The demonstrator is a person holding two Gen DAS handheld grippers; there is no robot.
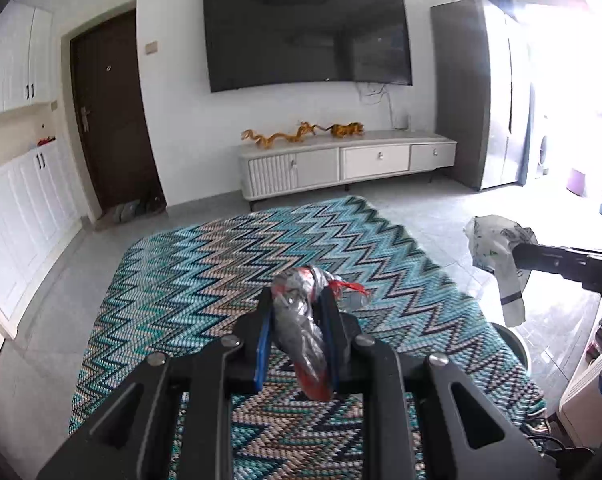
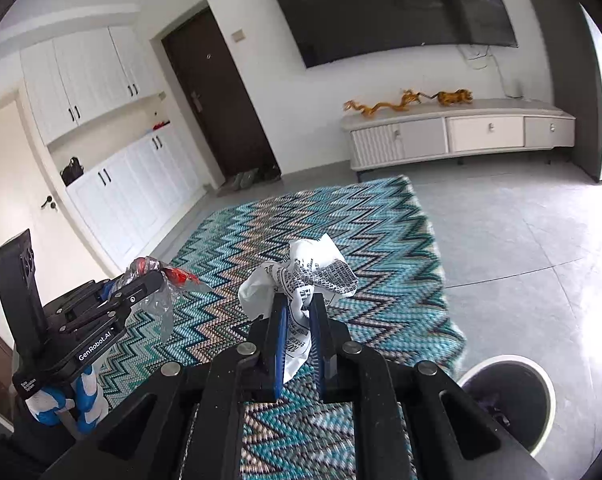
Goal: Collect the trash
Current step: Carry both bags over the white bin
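Left tongs (image 1: pixel 297 304) clamp a crumpled foil wrapper (image 1: pixel 301 320) and right tongs (image 2: pixel 299 312) pinch printed paper (image 2: pixel 305 276), both held above the rug (image 2: pixel 381 240), near the bin (image 2: pixel 509 396), presumably for dropping in.

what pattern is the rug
Zigzag chevrons in teal, black and beige on the rug; clearest in the right wrist view.

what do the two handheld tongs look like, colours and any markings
Both tongs are matte black with silver round screws and blue pads on the inner faces of the fingers. The left tongs carry white "GenRobot.AI" lettering on the side and a black upright block behind. Their handle is gripped by a blue and white glove. The right tongs show no lettering here.
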